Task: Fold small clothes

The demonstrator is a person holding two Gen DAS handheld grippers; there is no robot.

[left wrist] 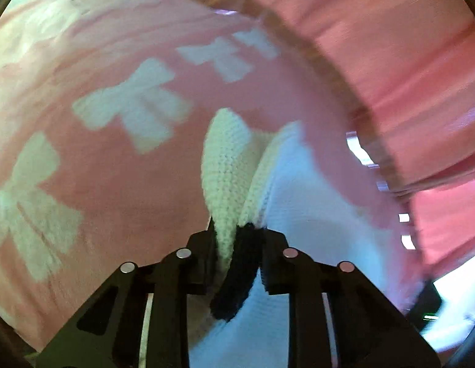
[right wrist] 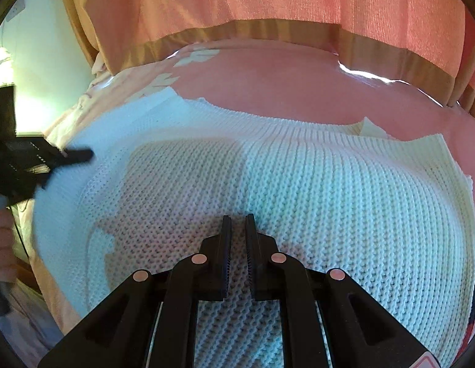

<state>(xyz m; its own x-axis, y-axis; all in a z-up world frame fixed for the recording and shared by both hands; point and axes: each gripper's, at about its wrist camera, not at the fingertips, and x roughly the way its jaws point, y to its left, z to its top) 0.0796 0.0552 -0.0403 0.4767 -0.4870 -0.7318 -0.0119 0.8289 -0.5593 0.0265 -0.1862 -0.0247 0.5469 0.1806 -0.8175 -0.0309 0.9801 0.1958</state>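
Observation:
A white knitted sweater (right wrist: pixel 298 184) lies spread on a pink cloth with white bow prints (left wrist: pixel 115 107). My left gripper (left wrist: pixel 237 233) is shut on a bunched edge of the white sweater (left wrist: pixel 228 168), with a black trim strip pinched between the fingers. It also shows at the left of the right wrist view (right wrist: pixel 38 159), at the sweater's left edge. My right gripper (right wrist: pixel 237 224) hovers just over the middle of the sweater, its jaws nearly together with a narrow gap and nothing between them.
A pink curtain with a tan hem (right wrist: pixel 268 9) hangs behind the surface; it also fills the right side of the left wrist view (left wrist: pixel 406 61). The person's hand (right wrist: pixel 1 239) holds the left gripper at the far left.

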